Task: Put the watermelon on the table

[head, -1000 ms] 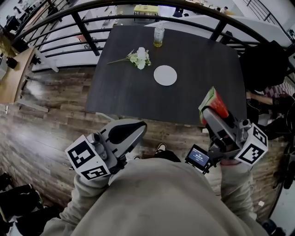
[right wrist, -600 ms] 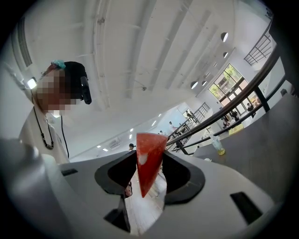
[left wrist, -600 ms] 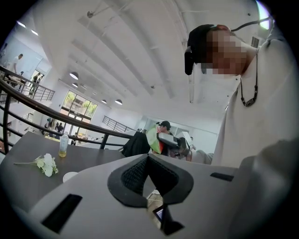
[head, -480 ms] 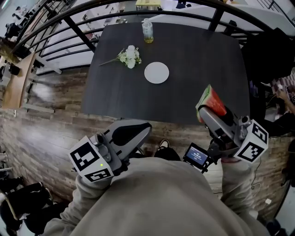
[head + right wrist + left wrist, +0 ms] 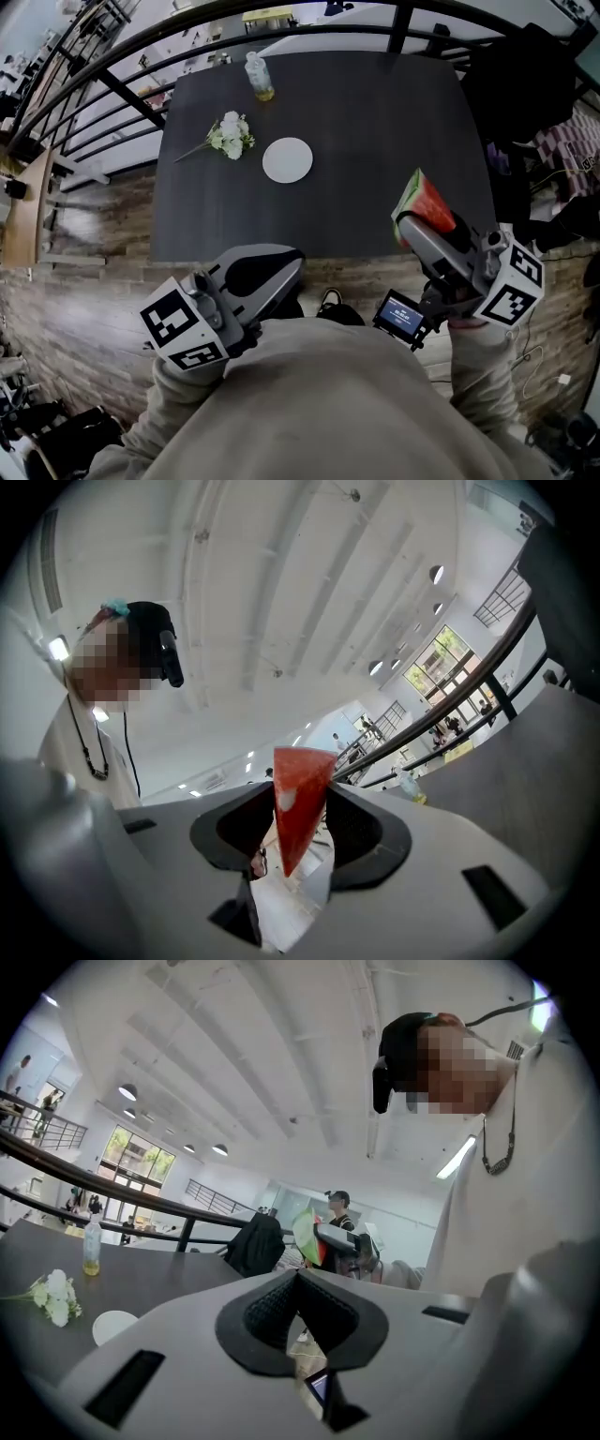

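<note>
One slice of watermelon (image 5: 427, 200) was pinched between the fingers of the right gripper (image 5: 412, 225), held in the air rather than lying on the surface (image 5: 375, 103); in the head view it showed to the near right of the plate (image 5: 288, 159), well apart from it, over the near right part of the surface. The slice stood on edge; its long axis ran along the fingers and out past their tips, toward the far side of the surface; the flat red face was turned to the right and the green rind ran along the left edge. In the right gripper view the watermelon (image 5: 298, 799) was a red wedge, broad at the top and narrowing to a point at the bottom, with a dark pad pressing on each side.

The left gripper (image 5: 292, 260) was to the near left of the plate, off the near edge of the surface and over the wooden floor (image 5: 84, 281); its fingers were pressed together at the tips with nothing between them.

There was one white plate; one bunch of white flowers (image 5: 228, 137) lay just left of the plate; one bottle (image 5: 259, 77) of yellowish liquid stood upright beyond the plate; two grippers in all.
</note>
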`<state>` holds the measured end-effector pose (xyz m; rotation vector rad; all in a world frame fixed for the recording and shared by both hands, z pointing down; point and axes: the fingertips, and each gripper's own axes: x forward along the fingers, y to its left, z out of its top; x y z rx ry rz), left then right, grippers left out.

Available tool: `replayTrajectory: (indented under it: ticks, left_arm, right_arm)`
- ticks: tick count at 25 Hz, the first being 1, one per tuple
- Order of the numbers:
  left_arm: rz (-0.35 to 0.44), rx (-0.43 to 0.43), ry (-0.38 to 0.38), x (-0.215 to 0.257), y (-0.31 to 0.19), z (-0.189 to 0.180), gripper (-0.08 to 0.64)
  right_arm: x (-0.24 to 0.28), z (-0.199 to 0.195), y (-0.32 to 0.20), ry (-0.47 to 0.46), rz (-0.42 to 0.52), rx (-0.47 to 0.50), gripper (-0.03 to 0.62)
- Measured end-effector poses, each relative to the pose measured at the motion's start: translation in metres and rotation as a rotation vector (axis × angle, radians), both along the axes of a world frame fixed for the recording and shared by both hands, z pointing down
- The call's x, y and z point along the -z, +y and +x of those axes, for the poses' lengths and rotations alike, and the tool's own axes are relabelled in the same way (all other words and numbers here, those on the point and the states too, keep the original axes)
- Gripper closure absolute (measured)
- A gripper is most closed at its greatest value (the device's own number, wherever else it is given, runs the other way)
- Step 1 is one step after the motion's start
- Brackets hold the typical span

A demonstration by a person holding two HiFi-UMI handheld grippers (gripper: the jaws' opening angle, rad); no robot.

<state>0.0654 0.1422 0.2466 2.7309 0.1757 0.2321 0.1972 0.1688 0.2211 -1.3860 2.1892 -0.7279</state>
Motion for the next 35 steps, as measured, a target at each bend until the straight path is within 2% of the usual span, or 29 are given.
replayTrajectory:
  ticks: [5, 9, 14, 23, 35]
  left_arm:
    - [0.000, -0.075, 0.023, 0.016, -0.010, 0.037, 0.557]
    - [-0.013, -0.126, 0.032, 0.025, -0.024, 0.050, 0.557]
    - [-0.011, -0.136, 0.045, 0.015, -0.032, 0.050, 0.557]
    - [-0.020, -0.169, 0.068, 0.011, -0.099, 0.046, 0.557]
    - [-0.006, -0.233, 0.087, 0.012, -0.116, 0.049, 0.557]
  right_arm:
    - [0.018, 0.026, -0.001, 0.012, 0.002, -0.063, 0.405]
    - [0.024, 0.040, -0.005, 0.018, -0.022, -0.122, 0.405]
    - [0.014, 0.039, -0.006, 0.023, -0.018, -0.148, 0.405]
    - [0.017, 0.030, -0.068, 0.051, -0.020, -0.173, 0.405]
    - [0.029, 0.025, -0.080, 0.084, -0.020, -0.219, 0.405]
